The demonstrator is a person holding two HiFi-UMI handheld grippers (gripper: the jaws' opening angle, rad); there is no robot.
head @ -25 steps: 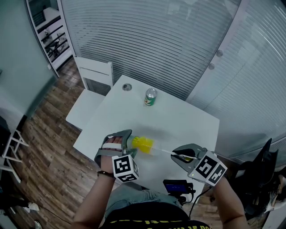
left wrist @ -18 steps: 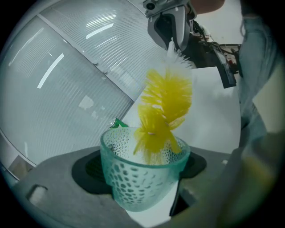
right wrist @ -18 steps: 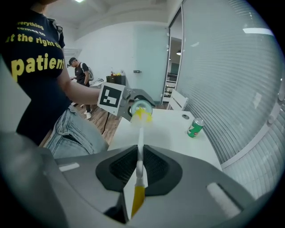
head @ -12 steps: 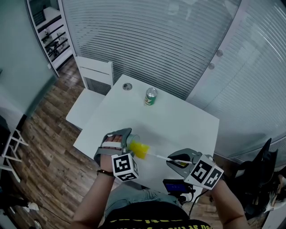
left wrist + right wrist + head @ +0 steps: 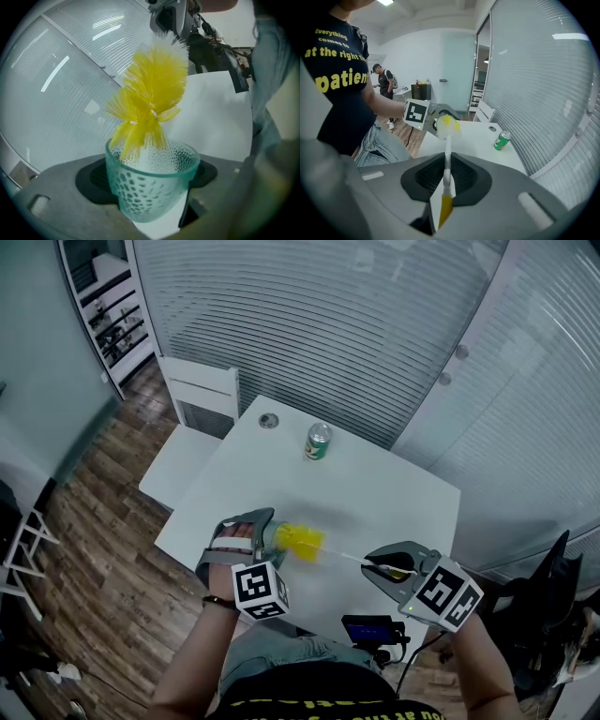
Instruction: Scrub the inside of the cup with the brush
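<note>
– While the left tongs [image 5: 265, 538] are clamped on the cup [image 5: 152, 187], what is actually inside it?
– Only the tip of the brush [image 5: 154, 89]. A few yellow bristles dip past the rim on one side. Most of the fluffy yellow head stands outside the mouth, on the side of the right tongs [image 5: 380, 566].
– How do the left tongs hold the cup?
– Its see-through, greenish, dimpled wall sits between the two pads, one pressing on each side, so the jaws stand wide. The mouth points away from the left tongs, towards the right ones. Both are over the near part of the white worktop [image 5: 394, 493]; I cannot tell whether the cup touches it.
– And the right tongs?
– Clenched almost together on the thin white handle [image 5: 447, 164]. Its yellow end pokes out behind their pads, and it runs straight from them to the cup.
– Any other container?
– A green can [image 5: 317, 442] stands upright on the worktop, well beyond both tongs. Whether it is opened I cannot tell. Farther off still, beyond the left tongs, lies a small round thing [image 5: 269, 421], too small to identify.
</note>
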